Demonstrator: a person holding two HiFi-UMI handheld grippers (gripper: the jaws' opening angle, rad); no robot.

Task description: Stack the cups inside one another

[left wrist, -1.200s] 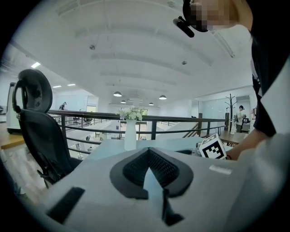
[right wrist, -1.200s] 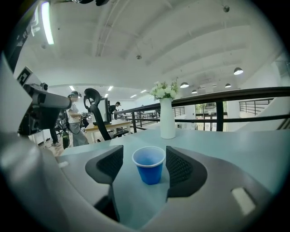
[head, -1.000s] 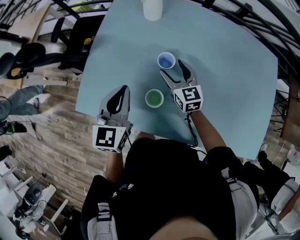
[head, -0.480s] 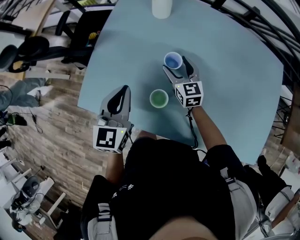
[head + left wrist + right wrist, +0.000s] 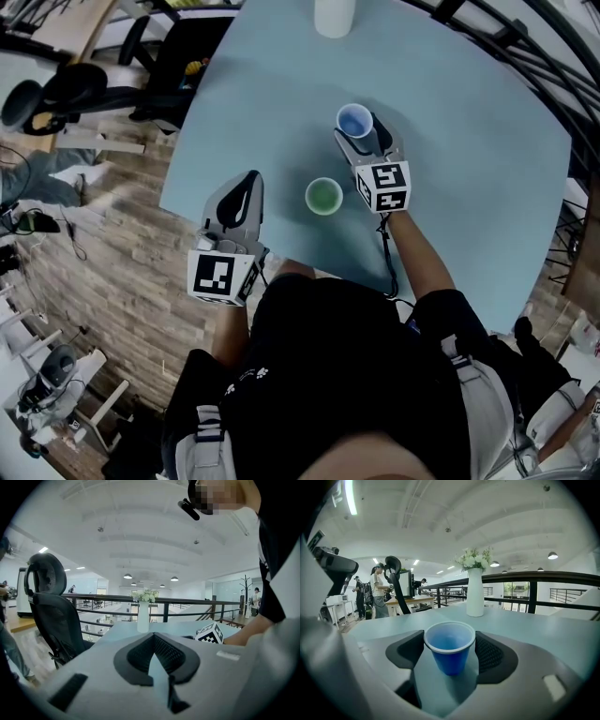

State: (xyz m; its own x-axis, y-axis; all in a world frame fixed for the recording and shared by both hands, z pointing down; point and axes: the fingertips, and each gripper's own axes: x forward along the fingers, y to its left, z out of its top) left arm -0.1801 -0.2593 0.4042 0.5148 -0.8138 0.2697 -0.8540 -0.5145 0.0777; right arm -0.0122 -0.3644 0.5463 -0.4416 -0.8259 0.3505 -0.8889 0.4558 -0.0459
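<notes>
A blue cup (image 5: 354,120) stands upright on the pale blue table (image 5: 459,187); it is empty in the right gripper view (image 5: 449,646). My right gripper (image 5: 362,133) (image 5: 450,638) has one finger on each side of it. Its jaws are closing, with the pads right at the rim, which shows no squeeze. A green cup (image 5: 323,196) stands upright a little nearer to me, left of the right gripper's marker cube and free of both grippers. My left gripper (image 5: 246,183) (image 5: 152,641) hangs shut and empty over the table's near left edge.
A white vase (image 5: 334,14) (image 5: 475,592) with flowers stands at the table's far side. A black office chair (image 5: 173,56) (image 5: 47,597) stands off the table's left edge. A railing (image 5: 543,581) runs behind the table.
My right gripper has slid forward until the blue cup sits between its fingers. The green cup and my left gripper have kept their places.
</notes>
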